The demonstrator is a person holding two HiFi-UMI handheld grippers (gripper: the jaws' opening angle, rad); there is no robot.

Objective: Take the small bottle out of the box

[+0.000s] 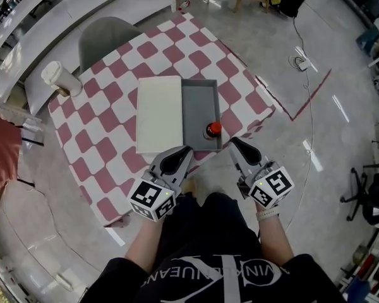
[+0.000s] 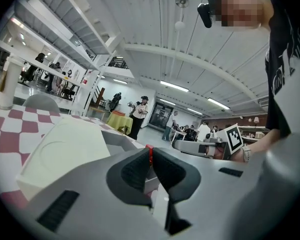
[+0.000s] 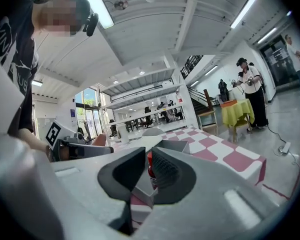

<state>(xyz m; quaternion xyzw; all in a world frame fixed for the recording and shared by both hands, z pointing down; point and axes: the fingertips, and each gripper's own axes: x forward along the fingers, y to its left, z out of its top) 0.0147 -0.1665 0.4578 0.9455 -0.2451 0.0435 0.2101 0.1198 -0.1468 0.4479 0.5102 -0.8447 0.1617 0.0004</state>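
Note:
A small bottle with a red cap (image 1: 213, 130) stands upright in the near end of an open grey box (image 1: 199, 103) on the checkered table. The box's white lid (image 1: 159, 112) lies flat beside it on the left. My left gripper (image 1: 184, 150) hovers at the table's near edge, just left of the box's near end, with its jaws together and empty. My right gripper (image 1: 235, 141) is just right of the bottle, off the box corner, also shut and empty. Through each narrow jaw slit a sliver of the red cap (image 2: 149, 152) (image 3: 149, 165) shows beyond.
A pale cup (image 1: 60, 77) stands at the table's far left corner. A grey chair (image 1: 107, 33) is tucked behind the table. Cables (image 1: 303, 62) run over the floor on the right. The person's legs are directly below the near table edge.

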